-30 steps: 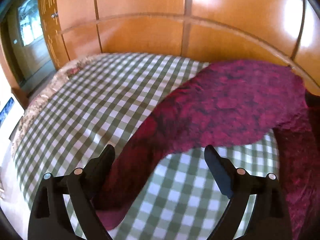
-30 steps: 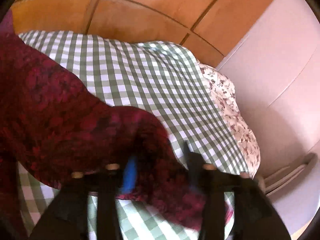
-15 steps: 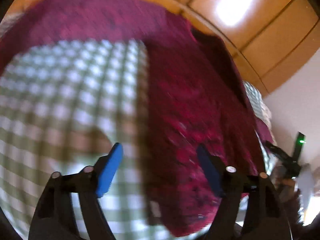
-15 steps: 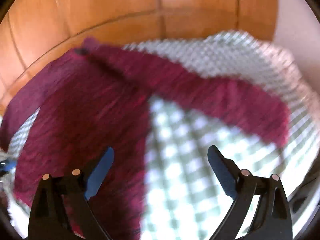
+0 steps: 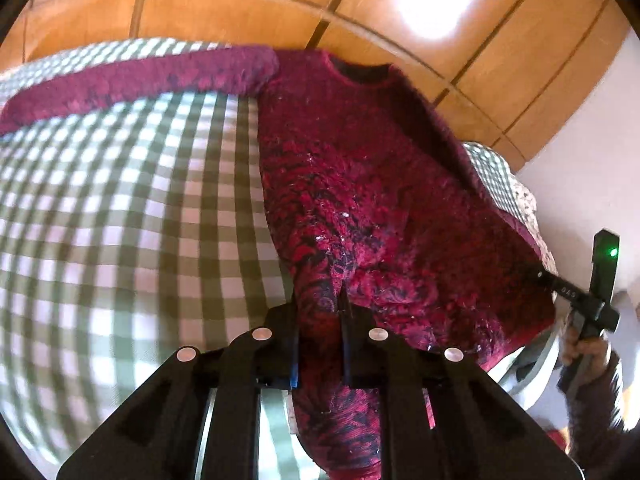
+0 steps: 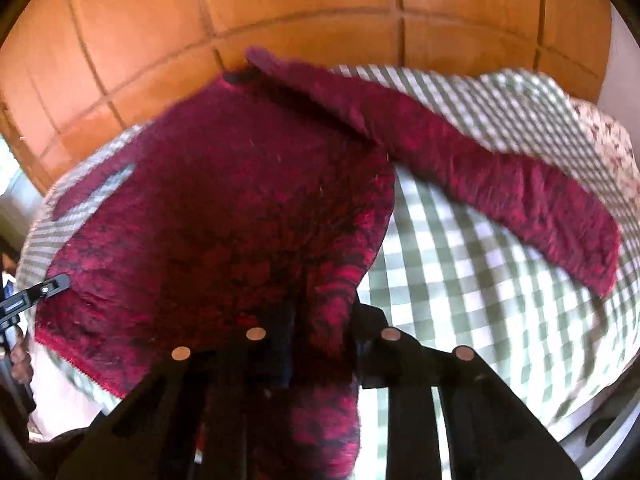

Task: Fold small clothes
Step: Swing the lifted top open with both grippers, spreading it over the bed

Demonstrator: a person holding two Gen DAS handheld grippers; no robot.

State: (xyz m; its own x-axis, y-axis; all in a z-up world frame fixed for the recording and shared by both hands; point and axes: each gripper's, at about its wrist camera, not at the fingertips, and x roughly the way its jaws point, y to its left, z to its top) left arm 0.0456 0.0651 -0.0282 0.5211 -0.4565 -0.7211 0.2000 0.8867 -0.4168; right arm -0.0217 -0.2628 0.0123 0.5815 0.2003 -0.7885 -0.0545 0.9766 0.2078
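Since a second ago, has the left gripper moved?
Yes. The left gripper swung rightward across the checked sheet, from the sleeve to the sweater hem nearest the camera, where its jaws have just closed on the knit.

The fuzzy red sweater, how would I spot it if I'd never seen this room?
Look at the bed covered by a green-and-white checked sheet, in front of the orange wooden wall panels. Spread flat on it lies the sweater, its sleeves stretched out sideways. It is the only dark red, fluffy thing there, mottled with black.
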